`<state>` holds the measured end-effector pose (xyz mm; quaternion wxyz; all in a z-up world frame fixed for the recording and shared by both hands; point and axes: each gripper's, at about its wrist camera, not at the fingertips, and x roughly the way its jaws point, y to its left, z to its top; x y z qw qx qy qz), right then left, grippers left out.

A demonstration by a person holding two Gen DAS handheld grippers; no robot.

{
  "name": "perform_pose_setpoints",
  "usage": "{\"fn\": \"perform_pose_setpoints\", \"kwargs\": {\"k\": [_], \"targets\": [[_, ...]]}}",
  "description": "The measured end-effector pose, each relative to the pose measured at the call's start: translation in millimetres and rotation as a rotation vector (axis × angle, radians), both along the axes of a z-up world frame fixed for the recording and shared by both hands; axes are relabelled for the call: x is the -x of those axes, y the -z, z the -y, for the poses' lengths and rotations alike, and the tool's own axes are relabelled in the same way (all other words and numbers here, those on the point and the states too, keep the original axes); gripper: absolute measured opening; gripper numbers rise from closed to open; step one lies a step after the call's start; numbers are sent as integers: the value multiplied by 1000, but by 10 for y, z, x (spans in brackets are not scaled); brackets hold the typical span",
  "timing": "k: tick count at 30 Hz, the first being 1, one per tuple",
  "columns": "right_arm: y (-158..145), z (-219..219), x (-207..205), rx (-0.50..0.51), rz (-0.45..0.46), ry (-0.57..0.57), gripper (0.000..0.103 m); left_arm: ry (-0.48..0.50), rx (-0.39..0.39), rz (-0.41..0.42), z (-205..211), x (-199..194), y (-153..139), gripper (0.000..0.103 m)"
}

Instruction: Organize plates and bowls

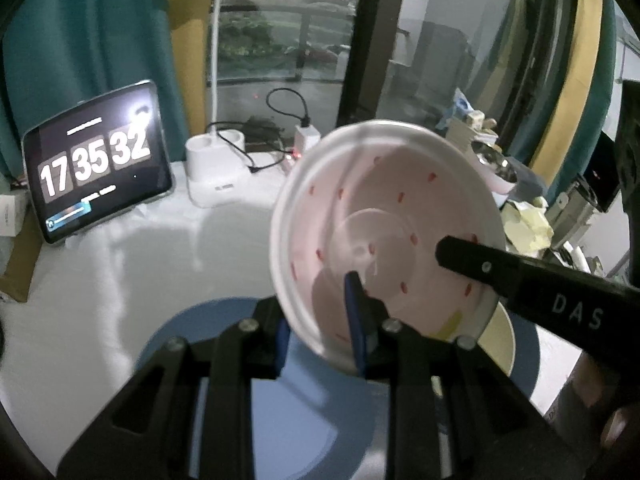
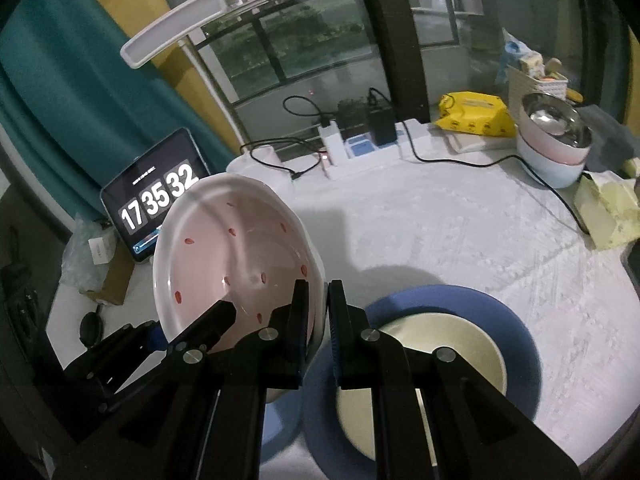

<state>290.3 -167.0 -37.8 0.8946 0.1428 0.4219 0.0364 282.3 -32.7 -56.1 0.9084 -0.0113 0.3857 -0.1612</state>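
A white plate with a pink inside and red specks (image 1: 384, 232) is held tilted on edge above the table; it also shows in the right wrist view (image 2: 236, 248). My left gripper (image 1: 320, 336) is shut on its lower rim. My right gripper (image 2: 318, 316) is shut on the opposite rim, and its finger (image 1: 520, 276) crosses the left wrist view. Below lie a blue plate (image 2: 520, 344) with a cream plate (image 2: 440, 340) on it, and another blue plate (image 1: 192, 328).
A tablet clock (image 1: 96, 160) stands at the back left beside a white lamp base (image 1: 216, 168) with cables. Stacked bowls topped by a steel one (image 2: 556, 140), a yellow packet (image 2: 472, 114) and yellow cloths (image 2: 612, 216) sit at the right.
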Motion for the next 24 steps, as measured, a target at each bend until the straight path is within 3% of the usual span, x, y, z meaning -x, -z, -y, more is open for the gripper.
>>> {"fn": "perform_pose_setpoints", "kwargs": {"k": [24], "targets": [[275, 714, 476, -30, -54, 62, 11, 89, -43, -59, 736, 328, 219, 25]]}}
